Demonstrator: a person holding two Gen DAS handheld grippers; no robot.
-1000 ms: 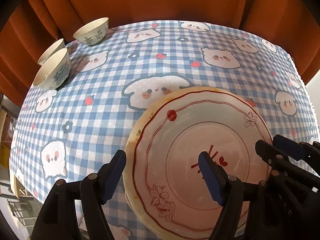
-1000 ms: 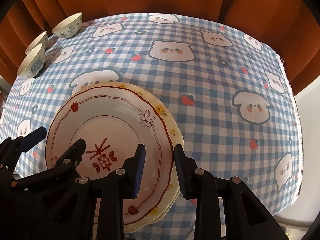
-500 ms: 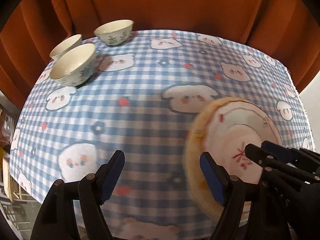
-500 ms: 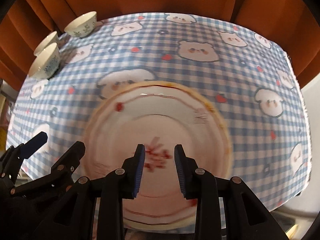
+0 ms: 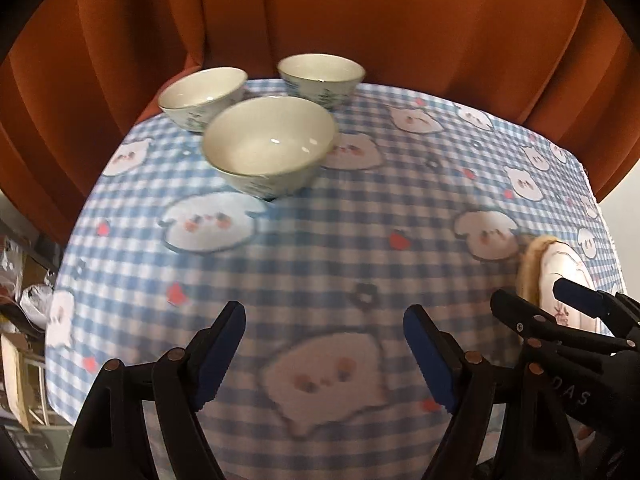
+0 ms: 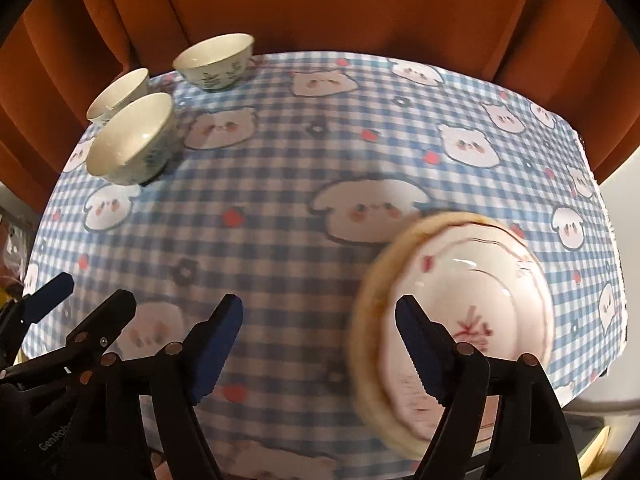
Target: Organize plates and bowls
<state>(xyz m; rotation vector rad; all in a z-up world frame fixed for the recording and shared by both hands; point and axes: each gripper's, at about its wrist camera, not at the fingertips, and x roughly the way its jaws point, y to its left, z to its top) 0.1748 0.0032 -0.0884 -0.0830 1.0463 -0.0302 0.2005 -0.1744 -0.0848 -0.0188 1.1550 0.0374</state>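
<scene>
Left wrist view, so far: left gripper [image 5: 324,354] hangs over bare checked tablecloth [image 5: 320,248], its jaws spread wide and just opened a little further, nothing between them.
Bowls, left view: three bowls [image 5: 269,145] grouped at the far edge near the orange curtain [image 5: 360,20]; the nearest looks to sit apart from the two behind, though blur leaves that unsure.
Plates, left view: only a sliver of the plate stack [image 5: 560,272] shows at the right edge, partly behind the right gripper [image 5: 536,300].
Right wrist view: the right gripper [image 6: 318,344] has its jaws just sprung apart; they stand wide over the cloth with nothing between them, the right-hand finger [image 6: 420,348] overlapping the plate stack [image 6: 460,280] in the picture.
Plates, right view: stack lies flat on the near right part of the table, a flowered plate on top, yellowish rims beneath; blurred.
Bowls, right view: same three bowls [image 6: 132,144] at the far left corner, well apart from the plates.
Step in hand: plates appear stacked; both grippers free and facing the bowls.
Next move calls for: carrying one open gripper to a bowl rim, one finger inside and one outside, closing firmly, then nesting it in a neighbour.
</scene>
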